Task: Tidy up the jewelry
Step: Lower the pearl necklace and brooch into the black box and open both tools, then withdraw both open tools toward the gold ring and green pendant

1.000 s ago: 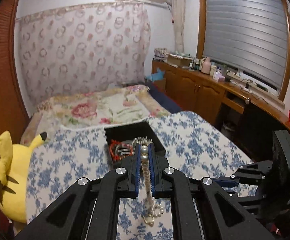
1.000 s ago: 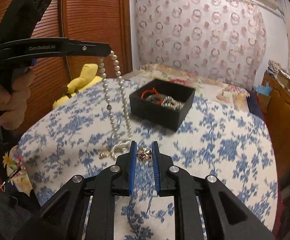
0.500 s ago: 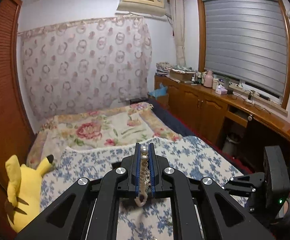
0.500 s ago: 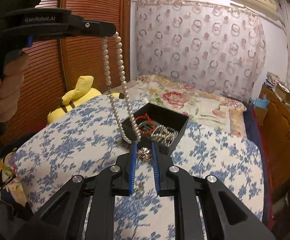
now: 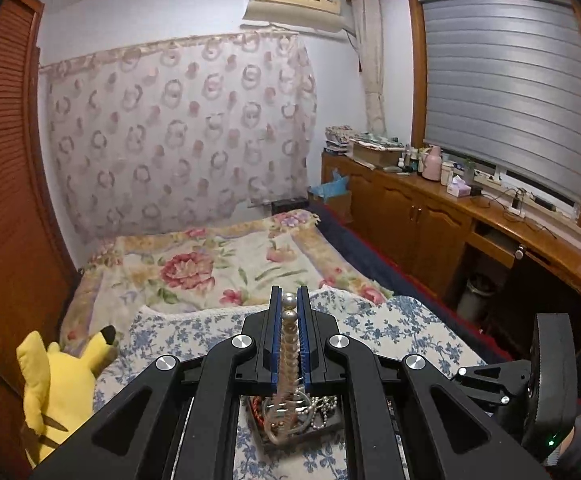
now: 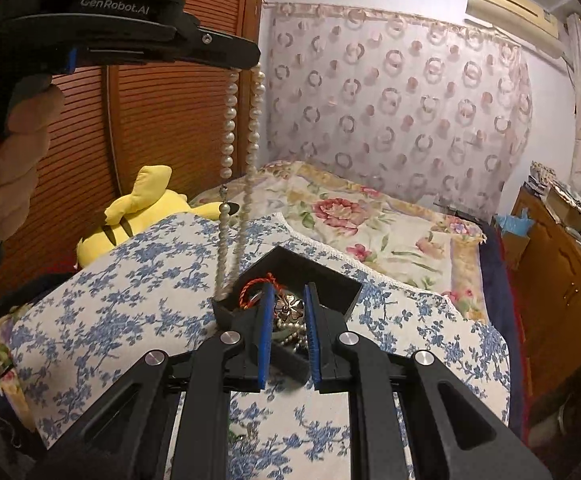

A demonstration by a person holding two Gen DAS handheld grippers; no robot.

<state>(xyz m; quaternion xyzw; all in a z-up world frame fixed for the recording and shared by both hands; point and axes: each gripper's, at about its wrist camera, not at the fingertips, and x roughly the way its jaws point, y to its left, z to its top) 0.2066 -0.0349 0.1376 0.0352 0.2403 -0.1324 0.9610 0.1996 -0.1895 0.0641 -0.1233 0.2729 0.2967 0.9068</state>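
I am holding the pearl necklace [image 6: 230, 128] pinched in my left gripper [image 5: 289, 312], its jaws closed tight on a few beads near the top of the strand, and the rest is hanging straight down in a long double line, so its long axis is running vertically from the fingers toward the bed. In the right wrist view the lower end of that strand is dangling just at the near left corner of the black jewelry box [image 6: 330, 280], appearing to brush the rim, though I cannot tell whether it is hanging inside or just outside the wall. That is the relation the coming move seems to turn on: the strand needs to be sitting over the open box, not its edge, before I lower it. My right gripper [image 6: 288, 308] is closed on a small metal flower-shaped piece [image 6: 287, 307], held between the blue pads directly above the box's opening, so this hand looks like the nearer one to a drop. The box is resting on the blue floral cloth [image 6: 130, 300] and is already holding a red cord bracelet [image 6: 256, 284] at its far left and a heap of silvery beaded chains [image 5: 322, 410] beneath my fingers. I judge the coiling pearls may snag on that tangle.
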